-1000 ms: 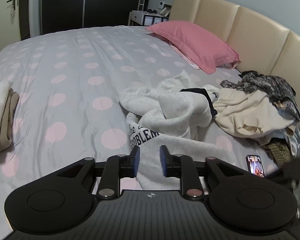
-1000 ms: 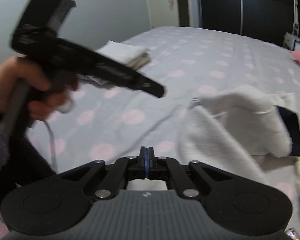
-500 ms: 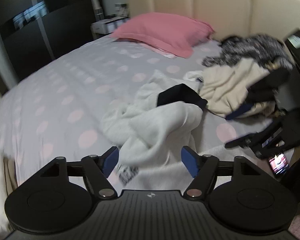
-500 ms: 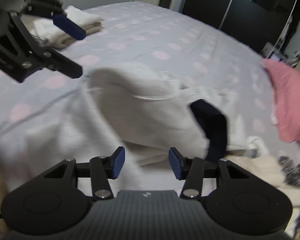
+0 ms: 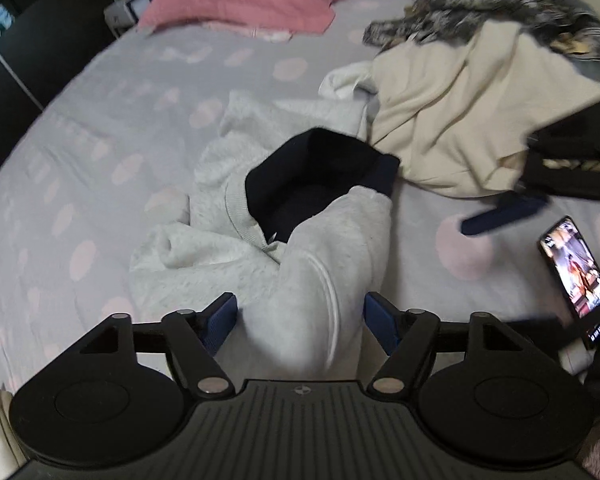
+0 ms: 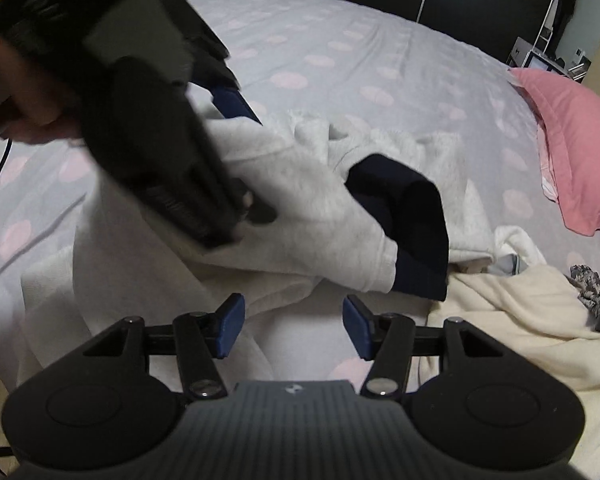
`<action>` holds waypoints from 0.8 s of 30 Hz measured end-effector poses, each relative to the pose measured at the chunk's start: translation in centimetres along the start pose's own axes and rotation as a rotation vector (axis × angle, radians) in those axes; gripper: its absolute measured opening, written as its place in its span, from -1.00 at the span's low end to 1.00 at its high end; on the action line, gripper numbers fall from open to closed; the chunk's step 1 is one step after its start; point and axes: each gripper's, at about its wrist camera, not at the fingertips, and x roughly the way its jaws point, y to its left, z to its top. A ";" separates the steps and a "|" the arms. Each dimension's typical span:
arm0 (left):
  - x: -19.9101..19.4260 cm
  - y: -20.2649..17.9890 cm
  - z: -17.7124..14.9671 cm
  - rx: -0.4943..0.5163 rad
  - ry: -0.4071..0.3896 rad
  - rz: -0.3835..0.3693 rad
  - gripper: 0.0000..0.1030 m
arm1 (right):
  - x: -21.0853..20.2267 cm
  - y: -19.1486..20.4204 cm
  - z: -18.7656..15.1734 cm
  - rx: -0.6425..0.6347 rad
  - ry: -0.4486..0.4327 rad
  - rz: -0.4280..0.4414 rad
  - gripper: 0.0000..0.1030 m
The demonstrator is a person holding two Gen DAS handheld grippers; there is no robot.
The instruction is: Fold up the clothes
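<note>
Two grippers hang over a grey sweatshirt (image 5: 300, 248) with dark blue cuffs that lies crumpled on the dotted bed sheet (image 5: 112, 128), next to a pile of cream and patterned clothes (image 5: 452, 120). On the left gripper (image 5: 300, 318) the jaws are apart and closing, with a grey sleeve between the blue pads, not squeezed yet. On the right gripper (image 6: 294, 330) the jaws are apart and opening above the cloth, holding nothing.
</note>
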 end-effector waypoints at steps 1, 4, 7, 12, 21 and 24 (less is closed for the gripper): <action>0.5 0.3 0.1 -0.020 0.016 -0.009 -0.31 | 0.1 0.0 -0.1 -0.006 0.004 -0.005 0.12; 0.8 1.4 -0.1 -0.109 0.038 -0.063 -0.82 | 0.3 -0.2 -0.3 -0.006 0.013 -0.013 0.12; -0.8 1.7 -1.1 -0.124 0.014 -0.065 -0.91 | 0.4 -0.4 -0.3 0.009 0.016 -0.029 0.12; -6.0 2.6 -4.2 -0.175 -0.026 -0.070 -0.93 | 0.8 -0.5 -0.4 0.024 0.031 -0.064 0.12; -15.3 6.8 -13.4 -0.300 -0.061 0.092 -0.93 | 0.5 2.0 -0.3 0.014 -0.004 -0.070 0.11; -17.4 8.5 -16.9 -0.375 -0.057 0.134 -0.93 | 0.1 3.0 -0.3 0.027 -0.033 -0.019 0.10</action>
